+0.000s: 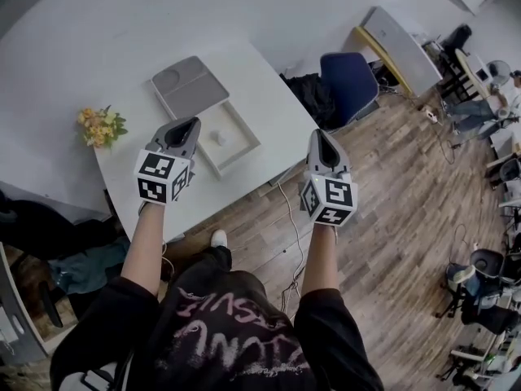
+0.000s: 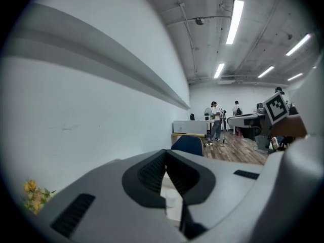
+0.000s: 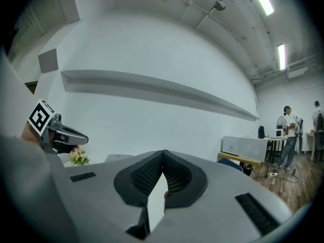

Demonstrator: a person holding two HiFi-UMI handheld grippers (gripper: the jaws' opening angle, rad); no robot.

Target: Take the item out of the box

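An open white box (image 1: 241, 147) lies on the white table (image 1: 269, 104), and its grey lid (image 1: 189, 88) rests just behind it. A small white item (image 1: 218, 138) sits inside the box. My left gripper (image 1: 189, 125) hovers at the box's left edge, shut and holding nothing. In the left gripper view the jaws (image 2: 166, 152) meet at their tips, and the white item (image 2: 171, 199) shows below them. My right gripper (image 1: 317, 135) hangs past the table's right edge, apart from the box. Its jaws (image 3: 163, 153) touch at the tips with nothing between them.
A bunch of yellow flowers (image 1: 100, 126) stands at the table's left end. A blue chair (image 1: 350, 84) is beyond the table's right side. Cables run over the wooden floor (image 1: 407, 218). People stand at desks far off (image 2: 216, 119).
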